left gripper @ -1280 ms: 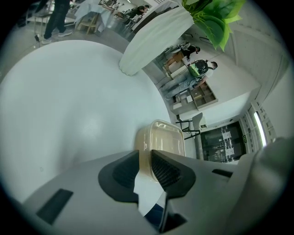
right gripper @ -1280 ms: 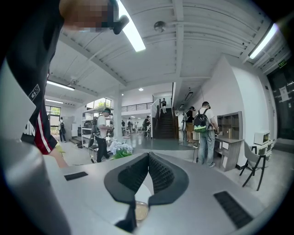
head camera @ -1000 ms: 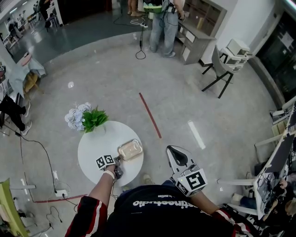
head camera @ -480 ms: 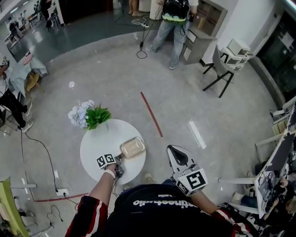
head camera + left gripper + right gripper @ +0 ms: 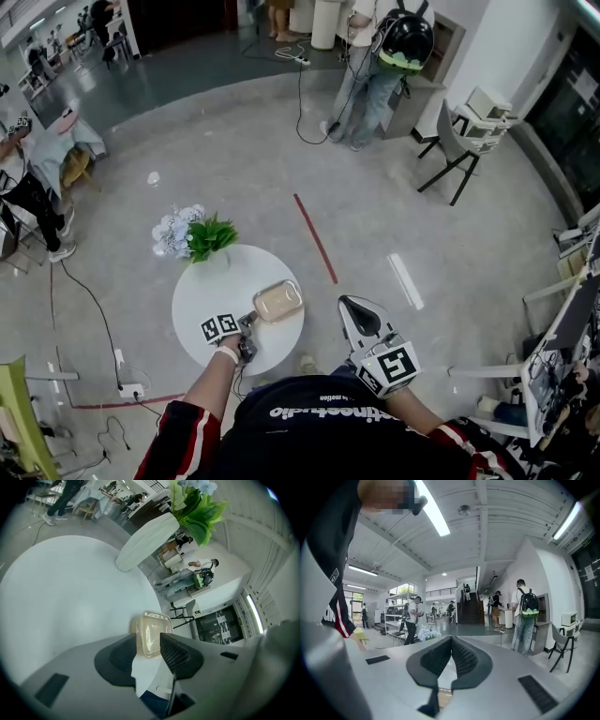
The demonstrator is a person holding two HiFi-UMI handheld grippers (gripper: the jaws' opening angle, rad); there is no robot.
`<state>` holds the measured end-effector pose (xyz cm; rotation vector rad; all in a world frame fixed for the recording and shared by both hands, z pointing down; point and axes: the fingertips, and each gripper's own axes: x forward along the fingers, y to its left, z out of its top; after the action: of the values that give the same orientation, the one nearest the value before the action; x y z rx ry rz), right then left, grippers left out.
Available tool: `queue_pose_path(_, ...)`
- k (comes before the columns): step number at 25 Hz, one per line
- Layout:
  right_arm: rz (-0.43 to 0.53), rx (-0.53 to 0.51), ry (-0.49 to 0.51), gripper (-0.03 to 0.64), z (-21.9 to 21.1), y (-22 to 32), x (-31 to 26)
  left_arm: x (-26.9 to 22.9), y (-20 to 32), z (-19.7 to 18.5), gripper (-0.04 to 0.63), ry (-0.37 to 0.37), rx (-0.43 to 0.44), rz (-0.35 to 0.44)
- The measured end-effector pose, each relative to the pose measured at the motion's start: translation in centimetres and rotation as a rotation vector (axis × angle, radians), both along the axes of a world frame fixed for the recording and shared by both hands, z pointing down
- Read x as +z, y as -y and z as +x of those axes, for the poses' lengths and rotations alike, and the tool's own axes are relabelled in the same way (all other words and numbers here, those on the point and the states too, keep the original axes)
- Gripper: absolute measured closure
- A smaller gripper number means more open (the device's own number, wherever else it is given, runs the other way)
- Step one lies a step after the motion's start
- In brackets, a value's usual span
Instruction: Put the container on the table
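Observation:
The container, a shallow beige box with a clear lid, lies flat on the round white table near its right edge. My left gripper is just behind it, over the table's near side. In the left gripper view the container rests on the table, its near end showing between the fingertips of the left gripper. The jaws have just been opening and the pads stand off the container. My right gripper hangs over the floor to the right of the table, and its jaws meet with nothing between them.
A white vase of green leaves and pale flowers stands at the table's far edge; the vase is in the left gripper view too. A red tape line crosses the floor. A person with a backpack and a chair are far off.
The left jaws have spread off the container and the gripper has lifted a little; the container stays on the table. The backpack wearer has walked to the right.

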<state>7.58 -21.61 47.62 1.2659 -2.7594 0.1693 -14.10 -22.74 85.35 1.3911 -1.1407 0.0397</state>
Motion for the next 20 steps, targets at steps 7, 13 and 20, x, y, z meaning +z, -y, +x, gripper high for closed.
queue_pose_path(7,0.017,-0.024,0.017,0.601,-1.2,-1.1,-0.7,-2.6,-0.2,0.2,0.445,0.0,0.014,0.063)
queue_pose_path(13,0.018,-0.032,0.037,0.601,-2.0,-1.8,-0.9,-5.1,-0.4,0.8,0.446,0.009,0.054,0.132)
queue_pose_path(20,0.028,-0.063,0.063,0.601,-3.1,-2.8,-1.2,-8.8,-1.0,1.4,0.446,0.036,0.11,0.231)
